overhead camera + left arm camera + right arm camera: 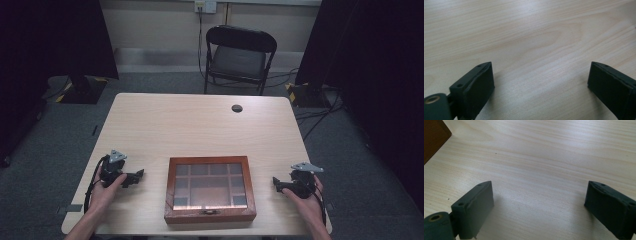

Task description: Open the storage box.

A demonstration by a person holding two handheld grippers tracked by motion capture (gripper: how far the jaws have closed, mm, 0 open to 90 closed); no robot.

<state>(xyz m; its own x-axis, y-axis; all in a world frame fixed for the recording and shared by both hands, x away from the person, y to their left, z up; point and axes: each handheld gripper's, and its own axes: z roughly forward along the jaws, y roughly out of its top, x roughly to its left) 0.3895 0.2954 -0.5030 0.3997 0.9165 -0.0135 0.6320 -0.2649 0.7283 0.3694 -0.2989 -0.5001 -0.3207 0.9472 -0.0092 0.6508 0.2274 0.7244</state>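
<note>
Nothing started yet as far as we can judge: wooden box w/ glass lid sits closed, clasp facing the near edge, untouched. L to R: left gripper rests on table left of box, jaws spread wide, nothing btwn them, near but apart from box's left side. Box at center-front of table. Right gripper on table right of box, jaws also spread, empty; box corner just off to its side. Opening/handling of box all left to do.

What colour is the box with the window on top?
Reddish-brown wood, the box has a glass lid; clearest in the high view.
</note>
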